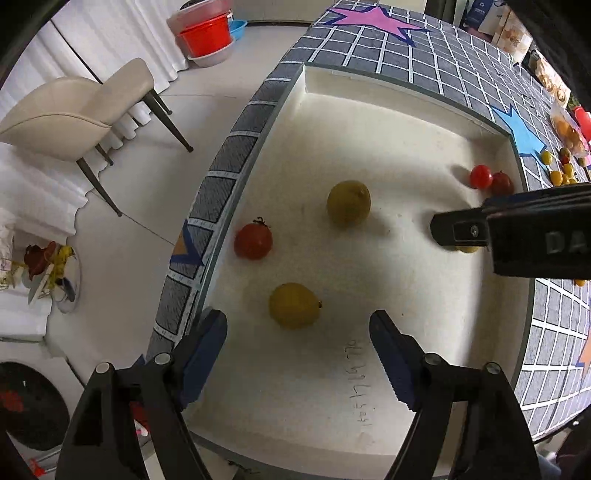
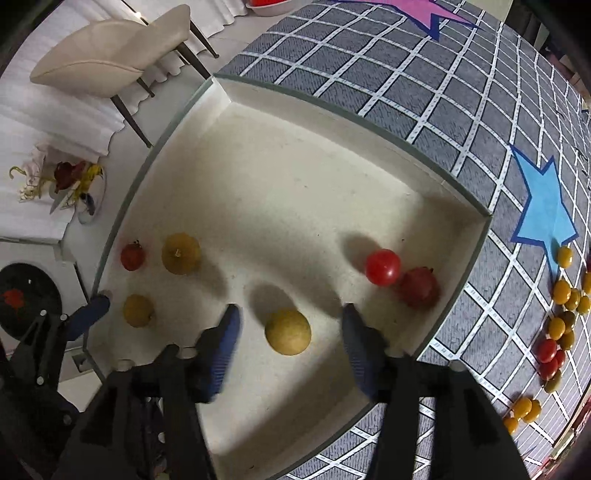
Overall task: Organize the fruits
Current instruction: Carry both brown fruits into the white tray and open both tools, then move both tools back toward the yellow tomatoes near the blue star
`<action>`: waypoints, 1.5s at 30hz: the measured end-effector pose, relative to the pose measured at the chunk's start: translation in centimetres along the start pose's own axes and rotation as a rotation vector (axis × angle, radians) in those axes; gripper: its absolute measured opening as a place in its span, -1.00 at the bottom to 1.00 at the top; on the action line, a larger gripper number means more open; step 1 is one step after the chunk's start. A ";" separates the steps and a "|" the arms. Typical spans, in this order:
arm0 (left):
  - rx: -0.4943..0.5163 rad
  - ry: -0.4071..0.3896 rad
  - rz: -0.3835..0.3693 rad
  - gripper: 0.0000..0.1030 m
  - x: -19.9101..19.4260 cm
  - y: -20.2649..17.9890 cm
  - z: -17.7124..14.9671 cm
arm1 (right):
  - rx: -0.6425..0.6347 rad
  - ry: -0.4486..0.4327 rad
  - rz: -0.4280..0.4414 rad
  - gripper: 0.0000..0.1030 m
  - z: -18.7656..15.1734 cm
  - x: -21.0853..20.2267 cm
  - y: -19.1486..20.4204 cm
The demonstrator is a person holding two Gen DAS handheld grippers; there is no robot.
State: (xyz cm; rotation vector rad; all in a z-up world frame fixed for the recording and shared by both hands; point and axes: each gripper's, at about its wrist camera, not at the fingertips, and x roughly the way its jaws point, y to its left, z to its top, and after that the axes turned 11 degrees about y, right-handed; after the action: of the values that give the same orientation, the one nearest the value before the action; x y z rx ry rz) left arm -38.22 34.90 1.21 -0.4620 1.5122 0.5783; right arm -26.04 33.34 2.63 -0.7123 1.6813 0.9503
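Grid-patterned tabletop [image 2: 424, 122]; white tray [image 2: 461, 266]. Your right gripper [image 2: 290, 325] gapes around yellow fruit [image 2: 288, 331]; centre it. Left gripper [image 1: 297, 328] gapes at nine o'clock.

a lived-in home room. a cream upholstered chair [image 1: 74, 110] stands by white curtains [image 1: 110, 33]. stacked plastic basins [image 1: 207, 37] sit on the floor.

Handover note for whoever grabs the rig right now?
Left gripper: open, empty, over the white tray near a yellow fruit.
Right gripper: open, fingers either side of another yellow fruit, not gripping.
In tray: three yellow fruits, three red tomatoes; two reds touch by the right wall.
Left: cherry tomatoes loose on the grid mat to the right.
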 end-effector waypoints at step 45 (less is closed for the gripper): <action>0.422 -0.057 -0.104 0.57 -4.0 -27.4 15.1 | 0.673 -0.207 0.039 0.53 -13.3 -7.6 -30.6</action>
State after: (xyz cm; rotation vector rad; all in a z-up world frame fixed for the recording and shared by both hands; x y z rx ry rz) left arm -9.39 22.45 3.57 -0.1933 1.4960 0.1790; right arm -5.14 6.29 4.35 -0.1253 1.6860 0.4107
